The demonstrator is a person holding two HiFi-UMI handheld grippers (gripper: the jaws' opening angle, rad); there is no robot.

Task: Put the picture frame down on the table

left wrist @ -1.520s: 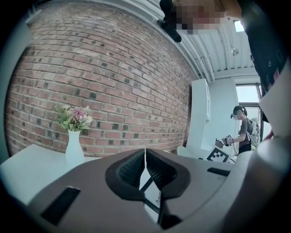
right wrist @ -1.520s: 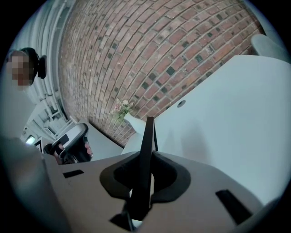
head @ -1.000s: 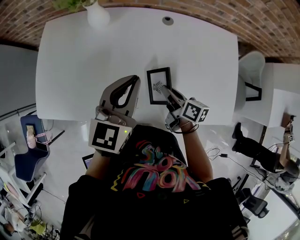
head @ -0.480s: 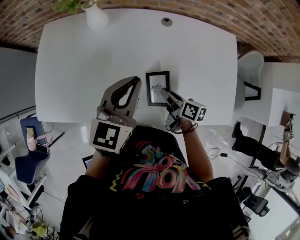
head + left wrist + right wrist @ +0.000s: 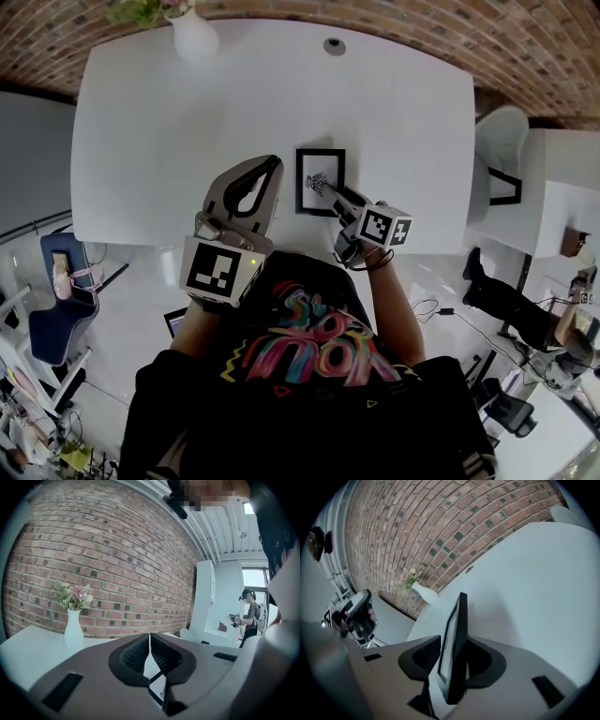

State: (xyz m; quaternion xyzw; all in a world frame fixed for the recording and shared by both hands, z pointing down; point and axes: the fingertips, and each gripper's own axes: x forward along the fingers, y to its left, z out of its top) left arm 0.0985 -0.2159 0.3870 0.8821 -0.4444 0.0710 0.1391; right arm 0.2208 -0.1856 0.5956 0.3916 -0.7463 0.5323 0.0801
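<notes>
From the head view, both forearms reach forward from the body over the near edge of the white tabletop [image 5: 187, 112]. The left claw [image 5: 268, 171] is held higher and closer to the camera. It has a grey, rounded plastic shell with an oval cut-out, and its marker cube sits at the wrist. The right claw [image 5: 330, 191] stretches lower and angles in from the right. Its tips grip the lower right corner of the picture frame [image 5: 320, 178], a thin black rectangle around a white sheet with a small dark drawing. The frame's face is turned up toward the camera, near the tabletop's front edge. Whether it touches the surface cannot be told. A white vase [image 5: 195, 37] stands at the far edge.

In the left gripper view, the ribbed black pads meet in a fine line, so this claw is closed with nothing between them. A rough red brick wall [image 5: 117, 559] lies beyond, with flowers in the smooth vase.

In the right gripper view, the frame is seen edge-on, a flat black slat with a pale glazed face. Both dark pads clamp it over the matte tabletop.
</notes>
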